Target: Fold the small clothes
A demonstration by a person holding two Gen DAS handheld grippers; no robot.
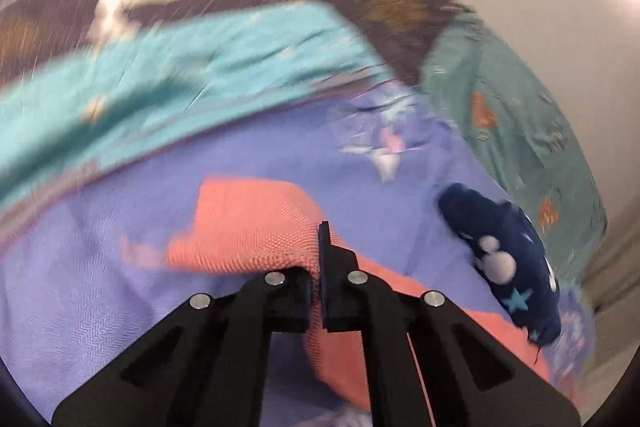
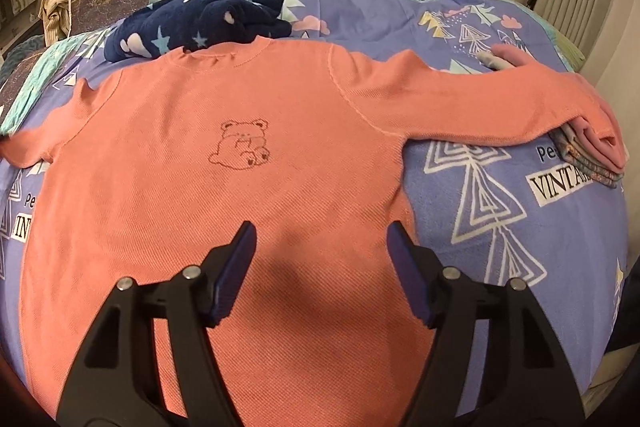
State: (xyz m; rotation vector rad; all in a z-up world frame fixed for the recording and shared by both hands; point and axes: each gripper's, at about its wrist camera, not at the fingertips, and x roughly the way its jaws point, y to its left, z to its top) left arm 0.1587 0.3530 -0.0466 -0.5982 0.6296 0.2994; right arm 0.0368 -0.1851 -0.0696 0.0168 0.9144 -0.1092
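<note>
1. Here, we are pinching a sleeve of the coral shirt [image 2: 224, 155] in our left gripper [image 1: 320, 283], jaws clamped, at lower centre.
2. We are holding our right gripper [image 2: 322, 267] open above its hem, centre frame.
3. We are risking dragging the spread shirt askew if we pull too fast.

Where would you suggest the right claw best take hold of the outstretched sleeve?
Probably at the cuff, coming from the shirt's right side: the sleeve lies straight, and its end is raised on a folded stack, so the open right claw can pinch its edge.
</note>
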